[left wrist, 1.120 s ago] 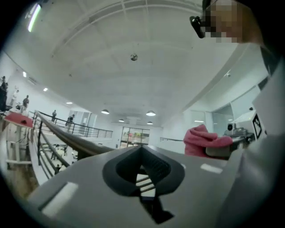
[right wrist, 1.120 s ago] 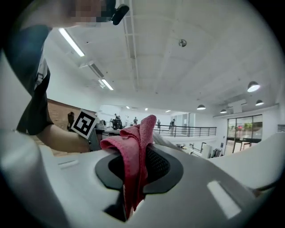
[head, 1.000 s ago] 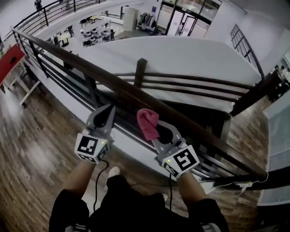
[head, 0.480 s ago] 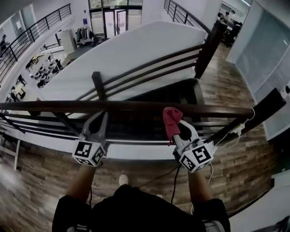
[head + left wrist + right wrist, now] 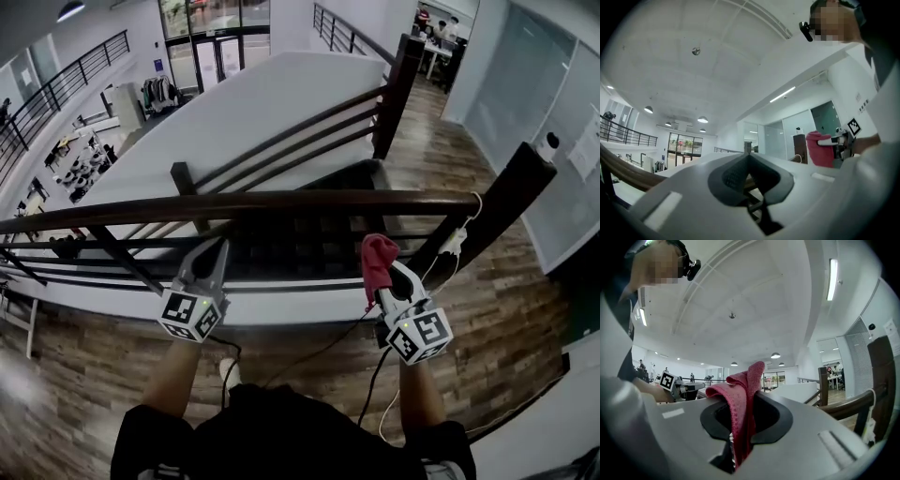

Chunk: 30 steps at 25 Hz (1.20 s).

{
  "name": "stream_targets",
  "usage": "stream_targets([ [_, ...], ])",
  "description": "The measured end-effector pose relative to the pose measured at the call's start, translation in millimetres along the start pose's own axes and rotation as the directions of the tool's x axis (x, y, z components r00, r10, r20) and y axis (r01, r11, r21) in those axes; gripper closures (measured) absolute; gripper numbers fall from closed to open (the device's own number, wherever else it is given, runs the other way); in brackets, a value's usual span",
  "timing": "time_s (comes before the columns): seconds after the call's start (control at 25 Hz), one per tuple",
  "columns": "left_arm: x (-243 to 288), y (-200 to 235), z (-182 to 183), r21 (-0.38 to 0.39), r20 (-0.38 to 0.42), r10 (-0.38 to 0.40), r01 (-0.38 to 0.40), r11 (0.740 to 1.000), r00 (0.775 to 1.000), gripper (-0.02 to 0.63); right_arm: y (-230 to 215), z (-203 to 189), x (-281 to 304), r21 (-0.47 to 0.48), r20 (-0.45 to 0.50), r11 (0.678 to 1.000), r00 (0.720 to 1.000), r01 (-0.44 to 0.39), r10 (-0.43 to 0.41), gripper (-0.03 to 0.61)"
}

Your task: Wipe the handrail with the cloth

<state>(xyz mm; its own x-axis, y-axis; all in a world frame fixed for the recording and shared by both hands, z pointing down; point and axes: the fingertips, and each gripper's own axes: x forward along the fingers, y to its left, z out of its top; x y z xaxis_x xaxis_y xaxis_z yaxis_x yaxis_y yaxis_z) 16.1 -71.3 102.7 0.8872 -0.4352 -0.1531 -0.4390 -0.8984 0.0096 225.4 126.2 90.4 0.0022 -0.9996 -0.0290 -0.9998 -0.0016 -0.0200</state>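
Note:
The dark wooden handrail (image 5: 281, 200) runs across the head view to a thick end post (image 5: 517, 183). My right gripper (image 5: 385, 273) is shut on a red cloth (image 5: 377, 255), which sticks up from the jaws just on my side of the rail, apart from it. The right gripper view shows the cloth (image 5: 743, 399) pinched between the jaws of the right gripper (image 5: 739, 425), with the handrail (image 5: 843, 406) at right. My left gripper (image 5: 217, 247) is shut and empty, also short of the rail. In the left gripper view its tips (image 5: 749, 156) meet, and the cloth (image 5: 819, 149) shows far right.
Thinner rails (image 5: 281, 242) run under the handrail, with a stairwell (image 5: 309, 225) and a lower floor beyond. A white cable (image 5: 457, 240) hangs at the end post, which carries a small white device (image 5: 547, 146). A glass wall (image 5: 553, 84) stands right. Wooden floor (image 5: 506, 291) lies underfoot.
The view has swung right along the rail, so the end post is now close. The right gripper with the cloth has shifted right and a little lower. Both grippers stay shut.

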Motion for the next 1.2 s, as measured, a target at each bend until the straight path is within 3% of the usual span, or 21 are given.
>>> stream_targets([
  [0.36,-27,-25,-5,-0.055,-0.013,0.017,-0.018,0.998,1.0,0.614,-31,1,-55,0.028,0.02,0.997,0.997,0.077,-0.078,0.529],
  [0.6,-55,11,-3,-0.09,0.012,0.029,-0.028,0.996,0.999,0.614,-3,-15,-46,0.058,0.042,0.99,0.99,0.13,-0.132,0.529],
  [0.8,-73,45,-2,-0.076,0.015,0.027,-0.026,0.997,1.0,0.614,35,-19,-24,0.049,0.084,0.982,0.979,0.185,-0.188,0.529],
  [1.2,-75,44,-22,-0.062,0.007,-0.077,0.077,0.995,0.997,0.614,69,-29,-26,0.019,0.122,0.958,0.95,0.287,-0.287,0.529],
])
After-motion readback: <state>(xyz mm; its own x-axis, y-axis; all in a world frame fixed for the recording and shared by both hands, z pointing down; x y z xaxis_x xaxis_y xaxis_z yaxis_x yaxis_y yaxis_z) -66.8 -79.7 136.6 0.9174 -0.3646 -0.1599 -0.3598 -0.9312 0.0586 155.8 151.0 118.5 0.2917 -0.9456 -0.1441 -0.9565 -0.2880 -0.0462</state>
